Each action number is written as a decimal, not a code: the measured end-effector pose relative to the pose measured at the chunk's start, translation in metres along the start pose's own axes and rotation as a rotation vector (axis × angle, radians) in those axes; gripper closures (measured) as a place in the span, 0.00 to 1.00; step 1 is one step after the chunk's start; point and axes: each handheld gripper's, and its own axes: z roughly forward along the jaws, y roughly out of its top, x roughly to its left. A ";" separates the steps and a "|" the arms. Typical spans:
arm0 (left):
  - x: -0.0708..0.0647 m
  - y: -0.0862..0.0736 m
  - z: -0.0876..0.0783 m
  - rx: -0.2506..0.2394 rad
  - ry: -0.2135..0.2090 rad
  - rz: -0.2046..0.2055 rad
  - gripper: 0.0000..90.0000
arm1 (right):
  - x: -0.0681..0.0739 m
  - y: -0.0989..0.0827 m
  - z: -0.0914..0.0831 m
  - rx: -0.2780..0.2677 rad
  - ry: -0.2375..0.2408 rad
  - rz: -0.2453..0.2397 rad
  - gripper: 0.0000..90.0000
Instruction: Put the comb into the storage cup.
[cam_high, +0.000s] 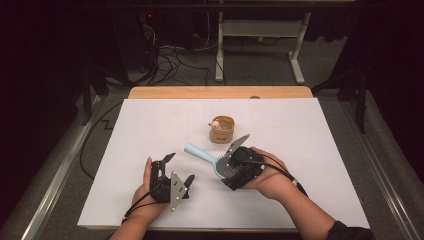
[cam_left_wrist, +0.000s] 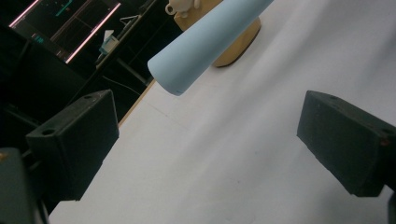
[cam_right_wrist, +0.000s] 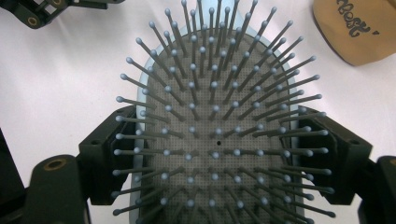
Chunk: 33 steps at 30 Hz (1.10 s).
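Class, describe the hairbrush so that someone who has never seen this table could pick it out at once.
On the white sheet covering the table, look right of centre, just in front of the small tan wooden cup. The hairbrush lies there, its head clamped in the right gripper. Unlike anything nearby, it is pale blue, with a grey bristle pad.

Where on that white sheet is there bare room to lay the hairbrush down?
The white sheet is bare along its far edge, left of the left gripper, and right of the right gripper. It is crowded mid-table, where the hairbrush lies near the tan holder.
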 end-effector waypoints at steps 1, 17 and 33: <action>0.000 0.000 0.000 0.002 -0.002 0.001 0.07 | 0.000 0.001 0.001 -0.002 0.001 0.001 0.24; -0.004 0.002 0.001 0.012 0.000 0.048 0.07 | 0.006 0.013 0.013 0.038 0.021 -0.029 0.24; -0.009 0.006 0.002 0.011 -0.008 0.088 0.08 | 0.013 0.027 0.022 0.048 0.037 -0.063 0.24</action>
